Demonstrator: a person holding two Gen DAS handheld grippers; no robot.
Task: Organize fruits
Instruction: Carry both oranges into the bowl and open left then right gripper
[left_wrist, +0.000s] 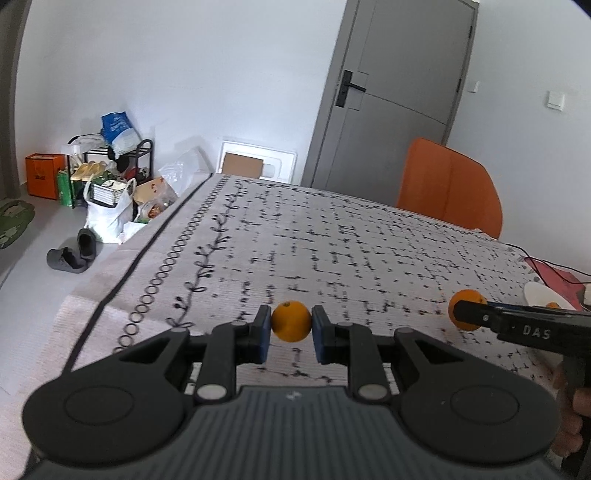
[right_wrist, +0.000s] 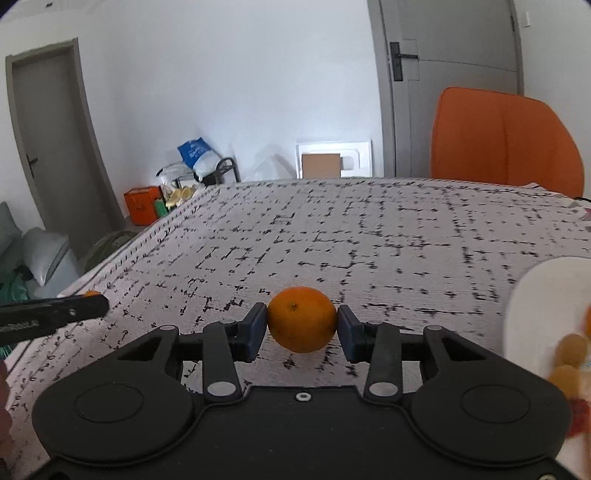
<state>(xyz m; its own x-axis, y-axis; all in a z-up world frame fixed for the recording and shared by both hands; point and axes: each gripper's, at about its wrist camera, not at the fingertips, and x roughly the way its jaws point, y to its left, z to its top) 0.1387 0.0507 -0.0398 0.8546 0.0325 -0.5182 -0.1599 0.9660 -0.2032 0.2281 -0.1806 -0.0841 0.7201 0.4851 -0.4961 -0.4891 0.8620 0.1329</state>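
Left claw (left_wrist: 291, 328): clamped on a small orange (left_wrist: 291, 321), held above the desk (left_wrist: 332, 240). Right claw (right_wrist: 301, 326): clamped on a larger orange (right_wrist: 302, 319), white plate (right_wrist: 535, 295) just right. Oranges: likely light, firm, roll-prone; grip across the middle.

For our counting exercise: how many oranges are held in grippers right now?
2. One orange sits between the left gripper's fingers; the other orange is gripped by the right gripper. Blurred fruit on the white plate cannot be identified.
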